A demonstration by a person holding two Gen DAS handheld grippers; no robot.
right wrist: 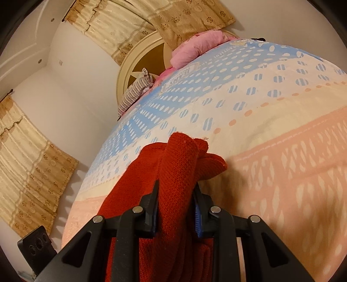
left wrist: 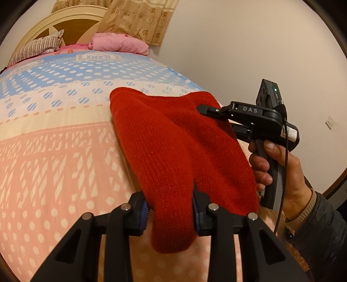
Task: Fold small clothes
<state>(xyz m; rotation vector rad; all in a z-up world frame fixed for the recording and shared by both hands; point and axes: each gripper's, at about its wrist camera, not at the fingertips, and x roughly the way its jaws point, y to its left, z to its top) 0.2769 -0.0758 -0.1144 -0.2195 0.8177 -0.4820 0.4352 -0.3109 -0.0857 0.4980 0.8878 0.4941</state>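
Observation:
A red knitted garment (left wrist: 164, 138) is lifted off the patterned quilt (left wrist: 54, 151), stretched between both grippers. My left gripper (left wrist: 170, 208) is shut on one bunched end, with a short tail of knit hanging below the pads. In the left wrist view the right gripper (left wrist: 203, 107) reaches in from the right, held by a person's hand (left wrist: 277, 164), its fingers clamped on the garment's far edge. In the right wrist view my right gripper (right wrist: 176, 201) is shut on a thick fold of the same red garment (right wrist: 180, 156), which hides the quilt (right wrist: 282, 151) beneath it.
The quilt covers a bed with a cream headboard (left wrist: 71, 23). A striped pillow (left wrist: 36, 48) and a pink bundle of bedding (left wrist: 119, 43) lie at the head end. Gold curtains (left wrist: 138, 19) hang behind, and a bare wall stands to the right.

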